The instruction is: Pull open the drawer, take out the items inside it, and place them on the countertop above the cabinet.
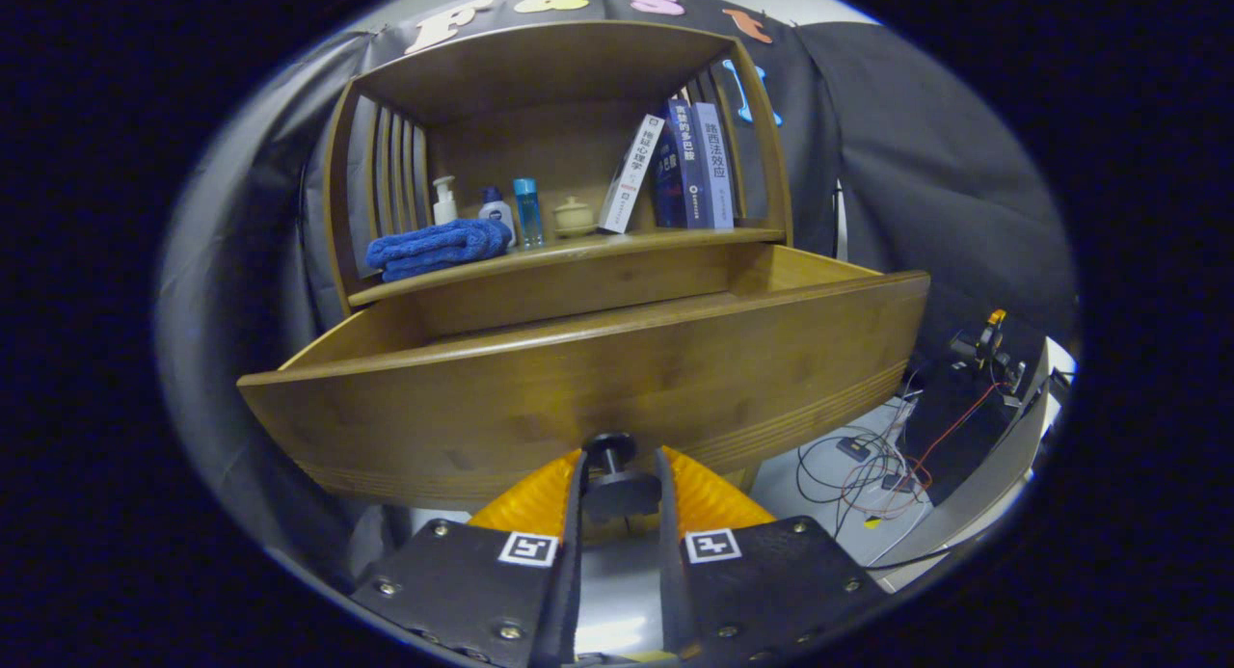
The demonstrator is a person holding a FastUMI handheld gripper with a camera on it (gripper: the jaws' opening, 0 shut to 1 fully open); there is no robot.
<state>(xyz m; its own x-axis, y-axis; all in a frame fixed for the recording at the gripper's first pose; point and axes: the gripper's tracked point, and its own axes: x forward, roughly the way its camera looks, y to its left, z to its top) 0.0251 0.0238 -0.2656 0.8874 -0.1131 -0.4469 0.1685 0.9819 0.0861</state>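
At the drawer's [598, 379] lower front edge, my gripper [622, 470] clamps the dark knob [610, 451]; the wooden drawer stands pulled well out.

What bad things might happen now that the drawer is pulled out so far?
1. The gripper is clamped on the drawer knob, and the wooden drawer is already far out; more pulling might tip it or pull it off.
2. The drawer's inside is hidden, so reaching in would be partly blind.
3. The countertop is crowded with a blue towel, bottles and books; something might get knocked.
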